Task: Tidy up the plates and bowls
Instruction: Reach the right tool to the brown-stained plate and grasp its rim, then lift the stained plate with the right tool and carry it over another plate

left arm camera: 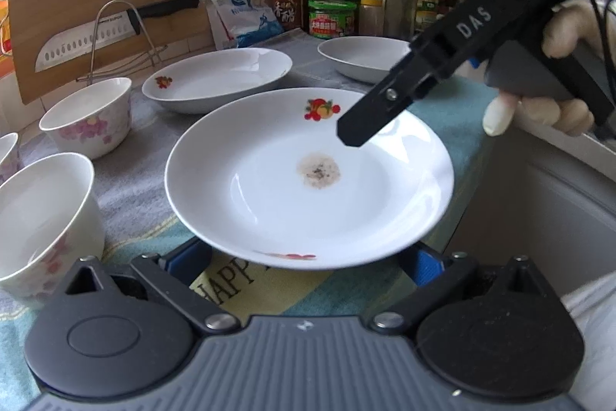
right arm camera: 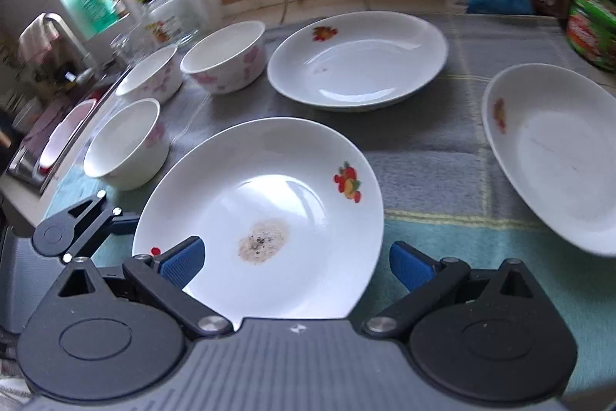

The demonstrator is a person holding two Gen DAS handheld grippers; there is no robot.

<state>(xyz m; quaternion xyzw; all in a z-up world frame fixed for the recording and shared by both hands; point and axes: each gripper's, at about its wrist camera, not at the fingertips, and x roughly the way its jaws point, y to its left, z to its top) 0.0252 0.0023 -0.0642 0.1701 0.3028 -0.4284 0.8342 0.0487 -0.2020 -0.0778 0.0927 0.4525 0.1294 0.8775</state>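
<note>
**Stained plate sitting dead centre between both grippers**

Round white ceramic plate with fruit decals and a brownish stain in its well (right arm camera: 265, 214), flat on the striped teal and grey cloth (right arm camera: 442, 149), right at the near edge of the counter. No long axis to worry about, being round, so only the rim matters.

Seen from the right wrist: plate at 12 o'clock, near rim running in between the fingers. Right gripper (right arm camera: 294, 266) spread wide, blue pads (right arm camera: 181, 262) apart, left pad over the rim around 7 o'clock of the plate, right pad just off the rim at about 5 o'clock. Touching or just above? Can't tell.

Seen from the left wrist: same plate (left arm camera: 308, 180) at 12 o'clock, near rim hanging over the gap of the left gripper (left arm camera: 304, 266), also wide open, pads peeking out under the rim on both sides. Holding nothing.

Looks like both equally close, coming in from different sides; right one tilted down over the plate's 2 o'clock edge there.

Further out: second fruit-decal white plate (right arm camera: 358, 60) at 12 o'clock, third (right arm camera: 554, 156) at 3 o'clock, three pink-flowered white bowls (right arm camera: 223, 56) at 10 to 11 o'clock.

Best guess: rim pinch next, then stacking on another plate.
</note>
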